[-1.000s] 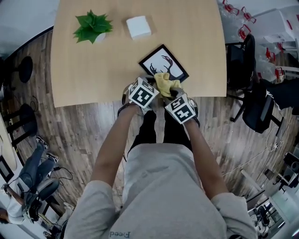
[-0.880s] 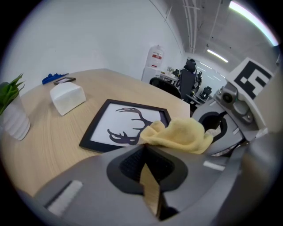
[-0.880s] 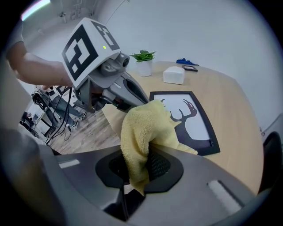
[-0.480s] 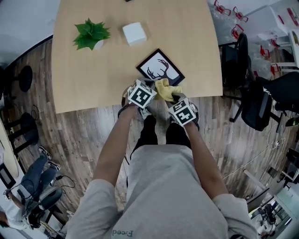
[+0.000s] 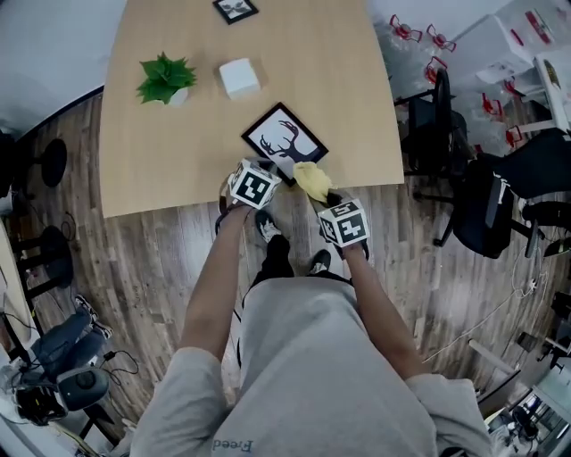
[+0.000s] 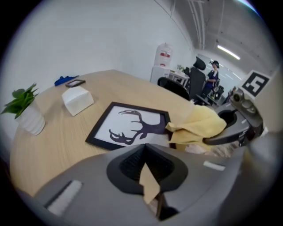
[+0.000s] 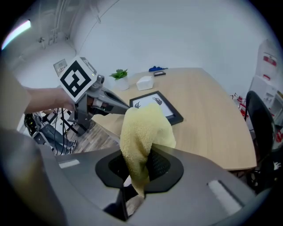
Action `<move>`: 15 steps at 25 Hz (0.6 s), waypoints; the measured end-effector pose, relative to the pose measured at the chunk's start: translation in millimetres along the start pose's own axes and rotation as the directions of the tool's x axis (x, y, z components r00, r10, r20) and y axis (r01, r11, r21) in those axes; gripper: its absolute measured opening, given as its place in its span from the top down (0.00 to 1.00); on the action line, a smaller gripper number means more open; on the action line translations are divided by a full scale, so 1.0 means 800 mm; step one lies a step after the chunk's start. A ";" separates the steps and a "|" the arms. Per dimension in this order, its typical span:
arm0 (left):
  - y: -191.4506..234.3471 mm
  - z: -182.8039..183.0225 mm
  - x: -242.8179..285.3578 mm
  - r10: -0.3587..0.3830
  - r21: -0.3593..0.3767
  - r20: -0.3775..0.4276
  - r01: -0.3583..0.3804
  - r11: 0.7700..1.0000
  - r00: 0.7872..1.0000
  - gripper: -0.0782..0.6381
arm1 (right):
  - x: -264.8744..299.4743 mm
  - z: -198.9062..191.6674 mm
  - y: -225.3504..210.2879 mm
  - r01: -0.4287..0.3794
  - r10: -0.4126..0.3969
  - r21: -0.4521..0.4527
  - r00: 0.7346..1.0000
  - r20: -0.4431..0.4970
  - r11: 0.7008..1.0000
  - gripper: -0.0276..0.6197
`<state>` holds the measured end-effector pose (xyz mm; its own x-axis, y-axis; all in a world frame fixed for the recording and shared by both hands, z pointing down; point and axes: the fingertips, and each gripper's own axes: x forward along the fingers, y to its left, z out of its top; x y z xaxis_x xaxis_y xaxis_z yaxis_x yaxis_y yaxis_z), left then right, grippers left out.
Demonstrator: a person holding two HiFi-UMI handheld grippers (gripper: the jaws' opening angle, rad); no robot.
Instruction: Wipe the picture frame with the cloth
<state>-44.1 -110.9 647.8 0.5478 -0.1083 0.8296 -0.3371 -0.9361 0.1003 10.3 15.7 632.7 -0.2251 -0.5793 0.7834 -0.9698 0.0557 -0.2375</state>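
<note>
While right gripper [image 7: 135,176] clamps cloth [image 7: 143,132], drawn back from picture frame [image 5: 284,141]

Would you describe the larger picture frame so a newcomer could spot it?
On the light wooden table, look near the front edge. The black rectangular picture frame there shows dark antlers on white; the small black frame sits at the far end.

Picture frame [image 5: 285,143] flat on the tabletop [image 5: 178,152], close to the near edge. Behind it and to the left sits the plant [image 5: 163,78], with the box [image 5: 239,78] just to its right. A small frame [image 5: 235,9] lies at the far end. Left claw [image 5: 266,171] is at the frame's near corner. The cloth [image 5: 312,181], in the right claw [image 5: 326,196], is at the frame's near right edge.
</note>
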 end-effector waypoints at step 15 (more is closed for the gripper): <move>-0.153 -0.027 -0.153 0.243 -0.330 0.319 -0.133 0.935 0.916 0.82 | -0.145 -0.013 0.000 -0.082 0.038 0.098 0.920 0.390 0.992 0.88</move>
<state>-86.6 24.4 545.6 0.6642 -0.4331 0.6093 -0.6403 -0.7503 0.1645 35.7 91.5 547.7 -0.2069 -0.8483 0.4874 -0.9340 0.0229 -0.3565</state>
